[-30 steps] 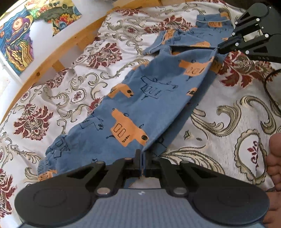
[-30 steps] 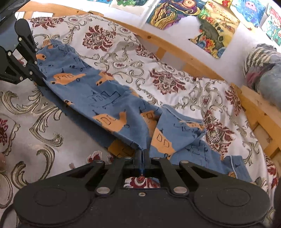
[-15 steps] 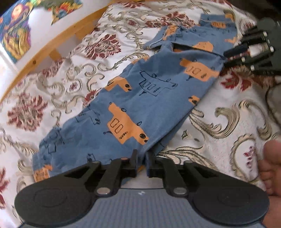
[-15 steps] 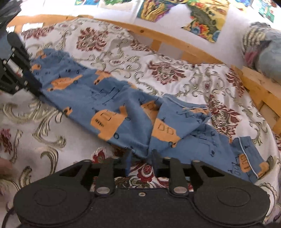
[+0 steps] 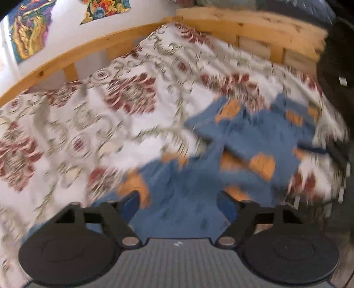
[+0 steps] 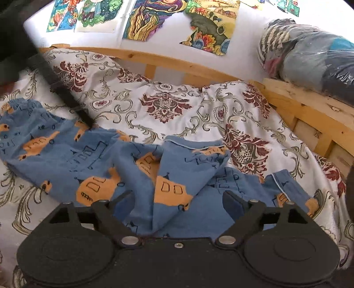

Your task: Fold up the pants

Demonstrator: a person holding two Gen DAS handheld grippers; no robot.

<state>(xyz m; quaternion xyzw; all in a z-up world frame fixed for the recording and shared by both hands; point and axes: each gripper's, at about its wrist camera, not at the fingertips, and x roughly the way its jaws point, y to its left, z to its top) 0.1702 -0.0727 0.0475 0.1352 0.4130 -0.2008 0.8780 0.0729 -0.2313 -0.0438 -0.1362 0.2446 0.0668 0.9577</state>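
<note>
— What did the room look like?

— A bed with a pale bedspread (image 6: 168, 93), printed with dark red floral medallions and grey-green scrolls, soft and slightly rumpled. A light wooden bed frame (image 6: 177, 64) with short slats ran along its far edge and down the right edge. Above it, on a white wall, hung bright painted pictures (image 6: 150, 17). On the frame's right corner sat a bundle wrapped in clear, shiny plastic (image 6: 314, 57).

— And the pants?

— The pants (image 6: 93, 155) lay across the near part of the bedspread: blue cotton with orange vehicle shapes and dark line drawings, creased and bunched in the middle, with a gathered elastic waist toward the left edge in the right wrist view and a piped cuff toward the right.

— The grippers?

— The right gripper (image 6: 177, 201) had its 2 black fingers spread wide over the bunched fabric, holding nothing. The left gripper (image 5: 178, 200) was likewise spread apart above the blue cloth (image 5: 192, 195), empty. That view was heavily blurred, so little else could be made out there.
</note>
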